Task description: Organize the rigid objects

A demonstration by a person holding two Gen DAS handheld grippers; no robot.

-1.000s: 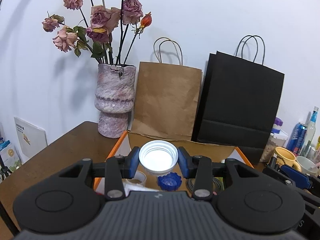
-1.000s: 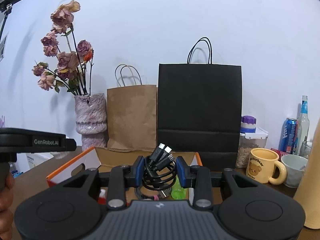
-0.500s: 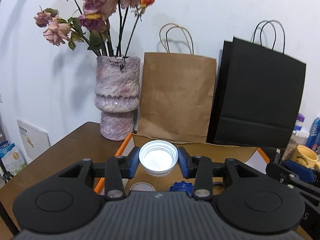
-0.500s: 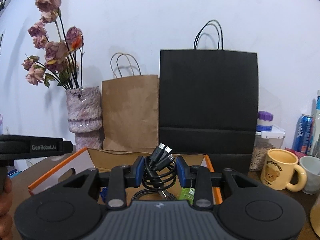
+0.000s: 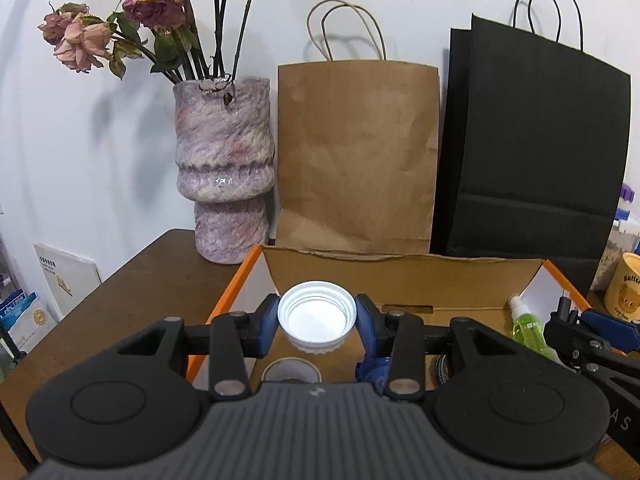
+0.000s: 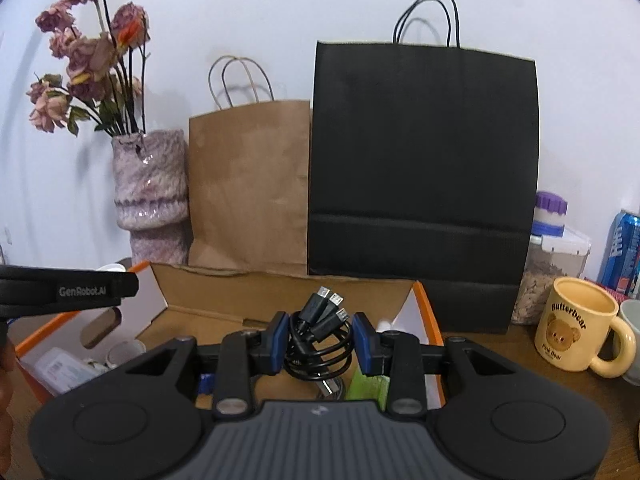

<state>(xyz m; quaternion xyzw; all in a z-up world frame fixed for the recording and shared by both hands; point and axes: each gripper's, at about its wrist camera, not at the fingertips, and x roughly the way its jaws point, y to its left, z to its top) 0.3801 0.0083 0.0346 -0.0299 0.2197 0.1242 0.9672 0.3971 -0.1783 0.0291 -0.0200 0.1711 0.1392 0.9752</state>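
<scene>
My left gripper (image 5: 317, 322) is shut on a white screw cap (image 5: 317, 320), open side toward the camera, held above the left part of an orange-edged cardboard box (image 5: 236, 284). My right gripper (image 6: 320, 340) is shut on a coiled black USB cable (image 6: 320, 340) with its plugs sticking up, above the right part of the same box (image 6: 424, 300). Inside the box I see a blue cap (image 5: 370, 370), a small round lid (image 5: 290, 370), a green spray bottle (image 5: 528, 328) and a clear case (image 6: 64, 368).
Behind the box stand a pink stone vase with dried roses (image 5: 226, 172), a brown paper bag (image 5: 356, 152) and a black paper bag (image 6: 420, 168). A yellow bear mug (image 6: 580, 328), a cereal container (image 6: 556, 264) and a can (image 6: 624, 252) stand to the right on the wooden table (image 5: 120, 300).
Both grippers have moved forward and lower toward the box, still holding the cap and the cable. The bags and vase look larger and nearer.
</scene>
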